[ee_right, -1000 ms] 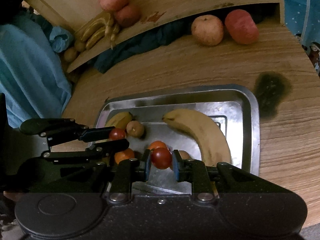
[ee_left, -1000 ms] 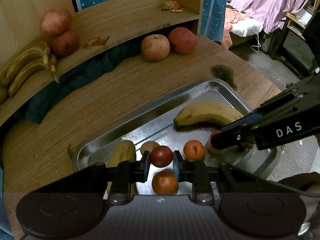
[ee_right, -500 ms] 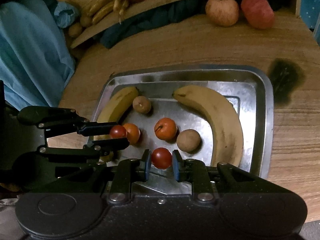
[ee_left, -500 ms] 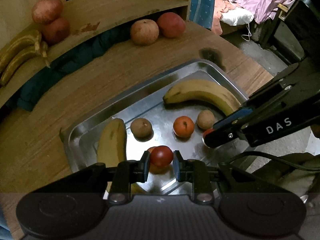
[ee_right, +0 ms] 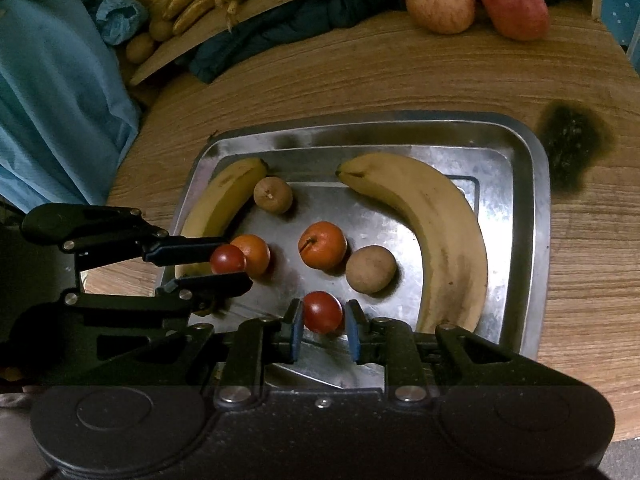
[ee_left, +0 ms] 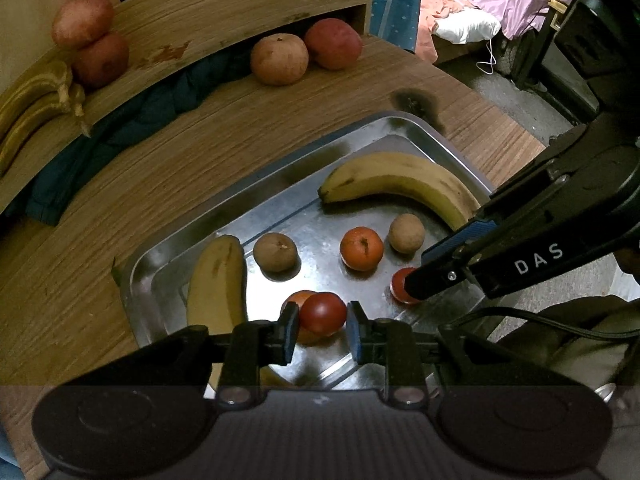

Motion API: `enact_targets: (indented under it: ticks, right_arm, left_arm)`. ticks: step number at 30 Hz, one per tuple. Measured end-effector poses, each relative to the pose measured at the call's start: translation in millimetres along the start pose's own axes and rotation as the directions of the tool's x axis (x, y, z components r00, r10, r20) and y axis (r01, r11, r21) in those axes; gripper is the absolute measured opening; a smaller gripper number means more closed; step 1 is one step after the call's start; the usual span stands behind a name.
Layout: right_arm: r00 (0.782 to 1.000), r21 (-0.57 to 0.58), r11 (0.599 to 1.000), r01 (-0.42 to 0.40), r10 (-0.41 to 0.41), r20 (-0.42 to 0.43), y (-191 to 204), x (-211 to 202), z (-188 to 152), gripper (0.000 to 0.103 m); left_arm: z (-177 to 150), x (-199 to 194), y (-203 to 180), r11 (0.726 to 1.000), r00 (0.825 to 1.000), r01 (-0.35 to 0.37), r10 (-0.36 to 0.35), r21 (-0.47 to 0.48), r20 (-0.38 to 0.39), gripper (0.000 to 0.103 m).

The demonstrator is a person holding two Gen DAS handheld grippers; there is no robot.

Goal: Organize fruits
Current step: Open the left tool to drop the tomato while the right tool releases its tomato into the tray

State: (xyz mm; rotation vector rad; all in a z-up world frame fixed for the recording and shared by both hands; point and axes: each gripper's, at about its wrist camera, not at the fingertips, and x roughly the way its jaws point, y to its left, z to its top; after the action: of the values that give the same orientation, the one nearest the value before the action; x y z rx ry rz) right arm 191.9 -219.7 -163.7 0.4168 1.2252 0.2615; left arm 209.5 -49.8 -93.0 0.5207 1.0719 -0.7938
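Note:
A steel tray (ee_left: 420, 124) (ee_right: 536, 184) on the wooden table holds two bananas (ee_right: 440, 232) (ee_right: 224, 200), two oranges (ee_right: 322, 245) (ee_right: 254, 254) and two brown round fruits (ee_right: 273, 195) (ee_right: 371, 269). My left gripper (ee_left: 322, 316) is shut on a red tomato (ee_left: 322, 314) above the tray's near left part, over one orange (ee_left: 295, 300). From the right wrist view this gripper (ee_right: 228, 264) comes in from the left. My right gripper (ee_right: 322, 314) is shut on a second red tomato (ee_right: 322, 312) at the tray's near edge, also seen as (ee_left: 402, 285).
Two large apples (ee_left: 279, 59) (ee_left: 333, 43) lie on the table behind the tray. A wooden shelf (ee_left: 224, 12) carries two red fruits (ee_left: 92, 40) and bananas (ee_left: 36, 100), with dark cloth (ee_left: 132, 120) under it. A burn mark (ee_right: 572, 140) lies right of the tray. Light blue fabric (ee_right: 52, 100) hangs at the left.
Both grippers have drawn back and up from the tray, each still holding its tomato. More of the tray and its fruits shows now.

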Motion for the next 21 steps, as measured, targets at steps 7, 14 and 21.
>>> enact_targets:
  ticks: [7, 14, 21]
  right_arm:
    - [1.0, -0.002, 1.0, 0.004, -0.004, 0.01, 0, -1, 1, 0.034]
    - [1.0, 0.012, 1.0, -0.007, 0.007, 0.027, -4, -6, 3, 0.051]
    - [0.997, 0.013, 1.0, -0.011, 0.01, 0.076, -6, -20, 4, 0.077]
  left_arm:
    - [1, 0, 2, 1.0, 1.0, 0.0, 0.0, -0.006, 0.008, 0.034]
    - [4, -7, 12, 0.999, 0.999, 0.006, -0.003, -0.053, 0.049, 0.049]
    - [10, -12, 20, 0.995, 0.996, -0.03, 0.038, -0.099, 0.076, 0.08]
